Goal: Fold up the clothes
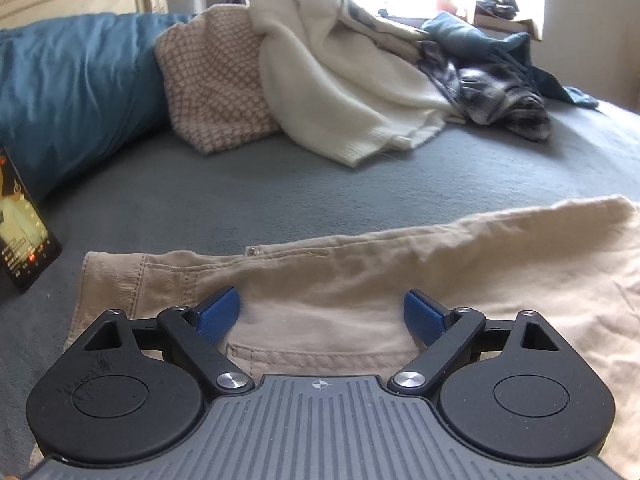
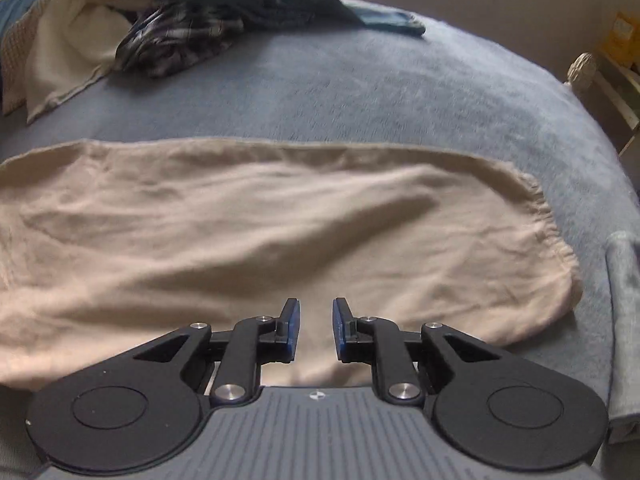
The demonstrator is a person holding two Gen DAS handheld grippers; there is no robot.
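Note:
A pair of beige trousers [image 1: 360,264] lies flat across the grey-blue bed blanket [image 1: 240,192], folded lengthwise. The left wrist view shows the waistband end with a back pocket. My left gripper [image 1: 322,316] hovers over that end, wide open and empty. The right wrist view shows the trouser legs [image 2: 260,232] with the hem at the right. My right gripper [image 2: 316,328] is over the near edge of the legs, its blue pads a narrow gap apart with nothing between them.
A heap of unfolded clothes lies at the far side: a cream knit [image 1: 340,80], a checked pink garment [image 1: 212,80], a plaid shirt [image 1: 500,92] and teal pieces. A blue pillow [image 1: 72,88] and a phone [image 1: 24,224] are at the left. The bed's edge [image 2: 600,168] curves away right.

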